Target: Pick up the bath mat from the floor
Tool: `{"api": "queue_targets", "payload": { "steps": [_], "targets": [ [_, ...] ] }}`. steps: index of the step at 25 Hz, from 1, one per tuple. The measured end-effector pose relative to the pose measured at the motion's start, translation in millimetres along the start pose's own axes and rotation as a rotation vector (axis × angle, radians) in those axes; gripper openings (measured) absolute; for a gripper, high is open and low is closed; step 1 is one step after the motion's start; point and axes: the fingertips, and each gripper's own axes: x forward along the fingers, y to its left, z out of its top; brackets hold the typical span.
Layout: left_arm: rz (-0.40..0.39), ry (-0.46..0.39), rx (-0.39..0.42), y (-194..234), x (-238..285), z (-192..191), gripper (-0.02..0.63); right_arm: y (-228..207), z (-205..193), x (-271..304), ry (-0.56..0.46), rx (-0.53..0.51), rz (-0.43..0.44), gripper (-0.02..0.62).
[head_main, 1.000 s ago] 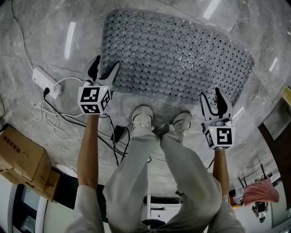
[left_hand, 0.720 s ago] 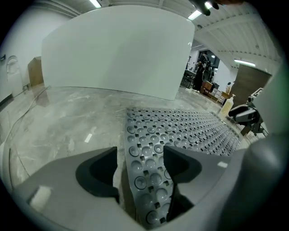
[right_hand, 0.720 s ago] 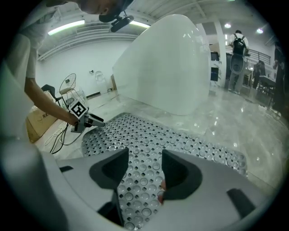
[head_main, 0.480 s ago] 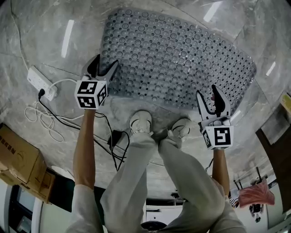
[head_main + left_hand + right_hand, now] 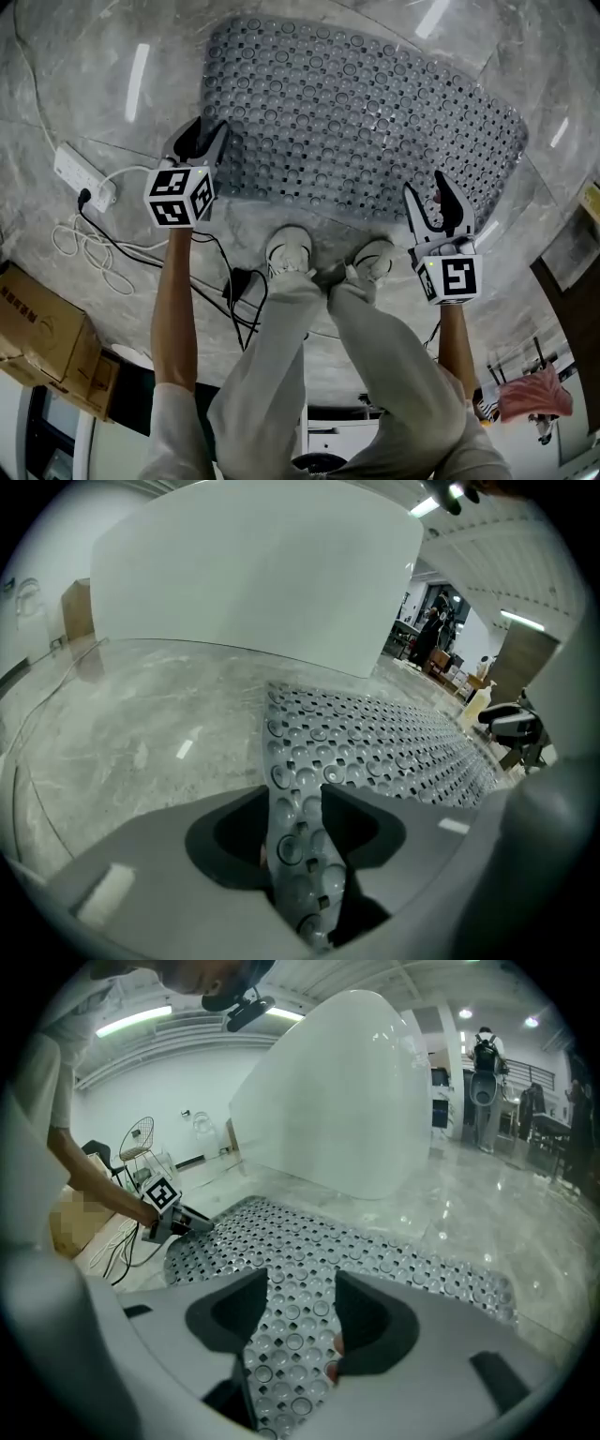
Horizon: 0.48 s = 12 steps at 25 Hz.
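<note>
Bath mat [image 5: 356, 103] on floor, long axis left-right, spanning both grippers. Left gripper [image 5: 206, 132] jaws have just been closing, clenched on near-left corner. Right gripper [image 5: 427, 187] jaws spread over near-right edge, ungripped.

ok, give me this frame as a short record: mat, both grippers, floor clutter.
bath mat: grey, perforated, flat on the marble floor except its near-left corner, pulled upright
left gripper: jaws have just been closing; now pressed on that corner from both sides
right gripper: jaws apart over the near-right edge, mat flat beneath, not gripped
person: shoes at the mat's near edge
clutter: power strip with cables, cardboard box, at left
stage: one corner gripped, mat not raised yet
</note>
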Motion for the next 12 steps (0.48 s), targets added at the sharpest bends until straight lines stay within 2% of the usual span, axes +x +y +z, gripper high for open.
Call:
{"api": "queue_targets", "payload": {
  "steps": [2, 3, 9, 10, 12],
  "targets": [
    [0.018, 0.012, -0.022, 7, 2, -2, 0.178, 0, 2, -1, 0.000, -0.002, -0.002, 0.213],
    [0.033, 0.013, -0.020, 9, 2, -3, 0.138, 0, 2, -1, -0.002, -0.001, -0.003, 0.213],
    [0.117, -0.003, 0.062, 10, 1, 0, 0.103, -7, -2, -9, 0.001, 0.018, -0.034, 0.213],
    [0.140, -0.007, 0.082, 11, -1, 1, 0.025, -8, -3, -12, 0.002, 0.022, -0.038, 0.213],
    [0.152, -0.009, 0.093, 11, -4, 2, 0.026, -10, -6, -17, -0.003, 0.037, -0.052, 0.213]
  ]
}}
